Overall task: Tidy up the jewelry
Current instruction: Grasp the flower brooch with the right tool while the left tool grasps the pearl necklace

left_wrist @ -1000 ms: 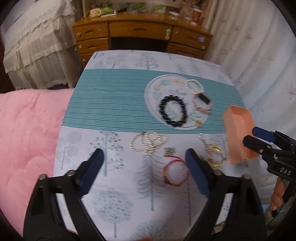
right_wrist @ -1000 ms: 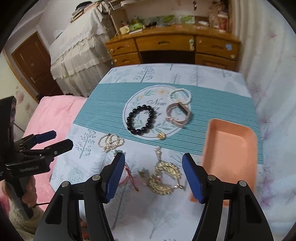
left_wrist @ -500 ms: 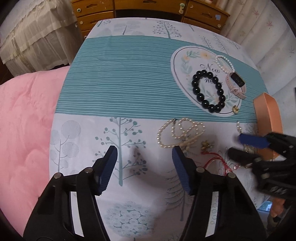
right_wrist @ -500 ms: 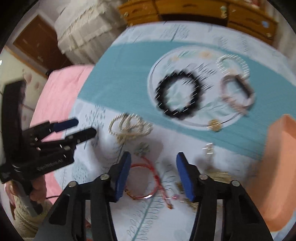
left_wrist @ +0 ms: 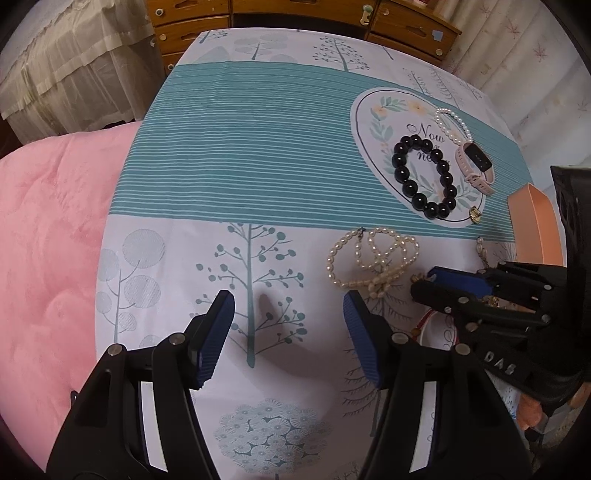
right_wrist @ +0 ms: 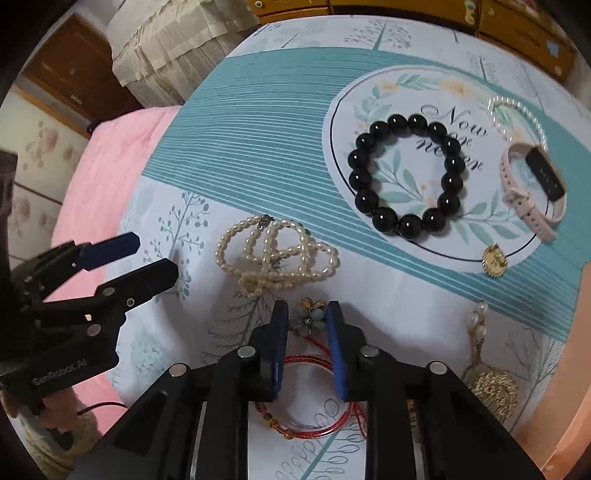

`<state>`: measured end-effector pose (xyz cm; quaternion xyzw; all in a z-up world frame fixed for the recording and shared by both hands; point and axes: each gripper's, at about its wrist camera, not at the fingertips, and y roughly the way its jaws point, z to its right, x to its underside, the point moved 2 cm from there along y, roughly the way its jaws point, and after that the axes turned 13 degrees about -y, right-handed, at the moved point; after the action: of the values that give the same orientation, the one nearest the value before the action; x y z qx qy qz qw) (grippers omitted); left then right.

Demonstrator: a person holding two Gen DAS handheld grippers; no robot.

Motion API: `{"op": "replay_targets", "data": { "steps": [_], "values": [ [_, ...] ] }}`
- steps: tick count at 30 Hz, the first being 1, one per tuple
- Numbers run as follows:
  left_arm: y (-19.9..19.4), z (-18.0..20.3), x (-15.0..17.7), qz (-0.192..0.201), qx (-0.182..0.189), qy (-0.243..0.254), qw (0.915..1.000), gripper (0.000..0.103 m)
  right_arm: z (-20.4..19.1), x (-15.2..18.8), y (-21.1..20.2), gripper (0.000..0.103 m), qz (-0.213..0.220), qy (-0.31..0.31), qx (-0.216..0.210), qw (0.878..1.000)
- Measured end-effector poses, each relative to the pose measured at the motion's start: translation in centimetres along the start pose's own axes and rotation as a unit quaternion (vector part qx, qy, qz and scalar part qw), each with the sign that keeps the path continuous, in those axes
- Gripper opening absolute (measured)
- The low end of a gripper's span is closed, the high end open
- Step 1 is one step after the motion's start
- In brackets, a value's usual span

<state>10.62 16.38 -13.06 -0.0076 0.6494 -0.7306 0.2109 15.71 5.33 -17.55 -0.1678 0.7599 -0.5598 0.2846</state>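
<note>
My right gripper point(right_wrist: 307, 314) points down at a small blue-green flower brooch point(right_wrist: 308, 319) that lies between its blue pads. The jaws are closing and stand close on both sides of it, not clearly pressing. Under that gripper lies a red bangle point(right_wrist: 306, 360). A tangled pearl strand point(right_wrist: 277, 254) sits just beyond the brooch. My left gripper point(left_wrist: 288, 299) hangs open over bare cloth to the left of the pearl strand point(left_wrist: 373, 258), with nothing between its fingers. On the round print lie a black bead bracelet point(right_wrist: 384, 218), a pink watch band point(right_wrist: 517, 199) and a white pearl bracelet point(right_wrist: 517, 107).
An orange tray point(right_wrist: 576, 369) stands at the right edge of the table. Beside it lie a gold necklace point(right_wrist: 493, 391) and a small gold pendant point(right_wrist: 494, 260). A pink quilt point(left_wrist: 48, 258) borders the table on the left, and wooden drawers point(left_wrist: 410, 26) stand behind it.
The right gripper has come down and leftward from the gold necklace to the flower brooch, and its jaws have narrowed. The left gripper has sunk and narrowed a little, then held still.
</note>
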Motion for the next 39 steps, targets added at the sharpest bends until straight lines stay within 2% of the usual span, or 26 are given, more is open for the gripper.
{"op": "replay_targets", "data": {
  "steps": [5,9,16,27,32,34,36,39],
  "values": [
    [0.1,1.1,0.0,-0.002,0.013,0.01,0.9999,0.059,-0.6,0.3,0.2,0.021,0.007,0.004,0.006,1.0],
    [0.4,2.4,-0.2,-0.01,0.029,0.017,0.9994,0.059,1.3,1.3,-1.5,0.021,0.025,0.035,-0.006,0.999],
    [1.7,5.7,-0.8,-0.045,0.065,0.031,0.9964,0.059,4.0,3.4,-3.8,0.021,0.055,0.087,-0.024,0.994],
    [5.3,8.2,-0.6,-0.075,0.012,0.064,0.995,0.059,6.1,6.4,-7.2,0.021,0.08,0.112,-0.05,0.989],
    [5.5,9.2,-0.7,-0.065,-0.01,0.076,0.9949,0.058,5.9,7.0,-7.4,0.021,0.087,0.117,-0.058,0.988],
    [5.6,9.6,-0.7,-0.053,-0.031,0.083,0.9947,0.047,5.9,7.2,-7.5,0.021,0.088,0.119,-0.061,0.987],
    [5.6,9.9,-0.9,-0.049,-0.031,0.082,0.9949,0.022,6.0,7.3,-7.5,0.02,0.09,0.121,-0.062,0.987],
    [5.5,9.6,-1.2,-0.05,-0.023,0.068,0.9962,0.015,6.2,7.7,-7.7,0.02,0.094,0.126,-0.064,0.985]
  ]
}}
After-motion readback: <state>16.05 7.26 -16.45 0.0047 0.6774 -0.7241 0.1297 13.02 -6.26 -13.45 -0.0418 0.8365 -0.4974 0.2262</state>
